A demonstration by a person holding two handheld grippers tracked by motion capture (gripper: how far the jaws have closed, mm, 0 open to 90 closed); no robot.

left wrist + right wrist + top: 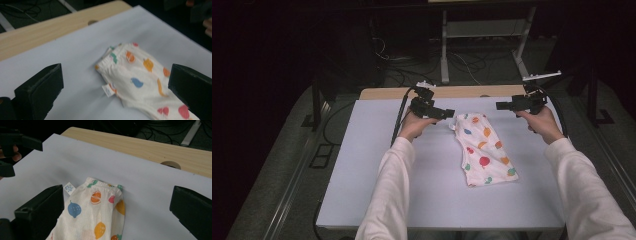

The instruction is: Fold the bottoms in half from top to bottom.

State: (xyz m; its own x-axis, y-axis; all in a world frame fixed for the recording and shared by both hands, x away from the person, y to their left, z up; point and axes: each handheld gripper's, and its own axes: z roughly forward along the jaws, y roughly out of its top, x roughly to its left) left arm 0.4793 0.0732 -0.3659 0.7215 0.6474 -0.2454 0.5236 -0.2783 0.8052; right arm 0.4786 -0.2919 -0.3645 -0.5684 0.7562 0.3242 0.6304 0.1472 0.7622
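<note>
A small white garment point(484, 149) printed with coloured fruit lies folded on the white sheet point(377, 165), its elastic waistband toward the far edge. My left gripper point(451, 114) hovers just left of the waistband, jaws wide apart and empty; its own view looks between them at the garment point(140, 77) and its white label point(108, 90). My right gripper point(501, 105) hangs above and right of the waistband, also open with nothing held. In its view the garment point(97, 217) lies between the jaws, and the left gripper point(15, 147) appears at far left.
The white sheet covers a wooden tabletop point(452, 92) whose bare strip runs along the far edge, with a round cable hole point(171, 164). Beyond it are a metal stand point(444, 55) and cables on a dark floor. Broad bare sheet lies left of and in front of the garment.
</note>
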